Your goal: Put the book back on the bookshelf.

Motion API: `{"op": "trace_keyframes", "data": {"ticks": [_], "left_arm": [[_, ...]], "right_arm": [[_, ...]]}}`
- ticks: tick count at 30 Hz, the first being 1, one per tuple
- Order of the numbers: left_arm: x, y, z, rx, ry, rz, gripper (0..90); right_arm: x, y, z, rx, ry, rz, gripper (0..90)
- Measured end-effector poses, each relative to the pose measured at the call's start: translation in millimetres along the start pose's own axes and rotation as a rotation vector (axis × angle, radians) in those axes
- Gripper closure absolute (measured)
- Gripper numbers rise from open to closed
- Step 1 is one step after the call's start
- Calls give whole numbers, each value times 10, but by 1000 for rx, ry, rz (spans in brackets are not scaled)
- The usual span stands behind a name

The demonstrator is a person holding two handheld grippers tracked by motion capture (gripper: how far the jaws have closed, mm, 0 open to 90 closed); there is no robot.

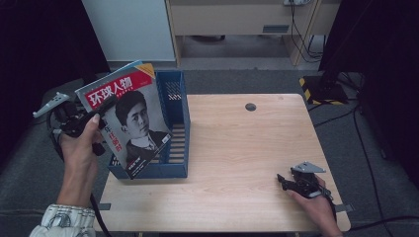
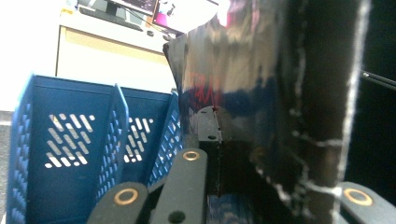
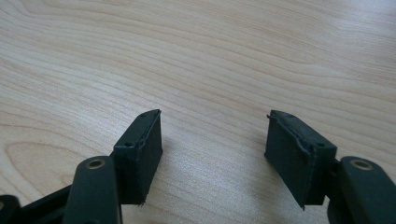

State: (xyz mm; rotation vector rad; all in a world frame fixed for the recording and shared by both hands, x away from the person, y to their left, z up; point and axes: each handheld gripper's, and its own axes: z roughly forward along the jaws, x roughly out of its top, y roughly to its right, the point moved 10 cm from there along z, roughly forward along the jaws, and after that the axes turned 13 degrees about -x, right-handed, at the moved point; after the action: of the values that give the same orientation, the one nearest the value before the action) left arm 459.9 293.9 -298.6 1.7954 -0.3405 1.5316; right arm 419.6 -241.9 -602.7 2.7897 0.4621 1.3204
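Note:
A magazine (image 1: 131, 123) with a red title bar and a portrait cover is held tilted above the left side of a blue file rack (image 1: 174, 91) at the table's left. My left gripper (image 1: 105, 107) is shut on its left edge. In the left gripper view the glossy dark cover of the magazine (image 2: 261, 93) sits between the jaws of the left gripper (image 2: 219, 135), and the rack (image 2: 70, 130) lies beyond to the left. My right gripper (image 1: 282, 179) rests at the table's front right. There it stands open over bare wood (image 3: 215, 140), with nothing between the jaws.
The light wooden table (image 1: 237, 138) has a small round cable hole (image 1: 250, 106) near its far edge. Beyond it are a white cabinet (image 1: 131, 29), a wooden desk (image 1: 237, 19), floor cables and a black-and-yellow stand base (image 1: 321, 88).

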Motion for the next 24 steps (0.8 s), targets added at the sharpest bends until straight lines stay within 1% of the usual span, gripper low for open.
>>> {"op": "trace_keyframes", "data": {"ticks": [17, 24], "left_arm": [[49, -161, -257, 37, 20, -4, 865], [72, -212, -329, 47, 28, -5, 865]], "right_arm": [[1, 1, 1, -1, 1, 0, 362], [1, 1, 1, -1, 1, 0, 362]]}}
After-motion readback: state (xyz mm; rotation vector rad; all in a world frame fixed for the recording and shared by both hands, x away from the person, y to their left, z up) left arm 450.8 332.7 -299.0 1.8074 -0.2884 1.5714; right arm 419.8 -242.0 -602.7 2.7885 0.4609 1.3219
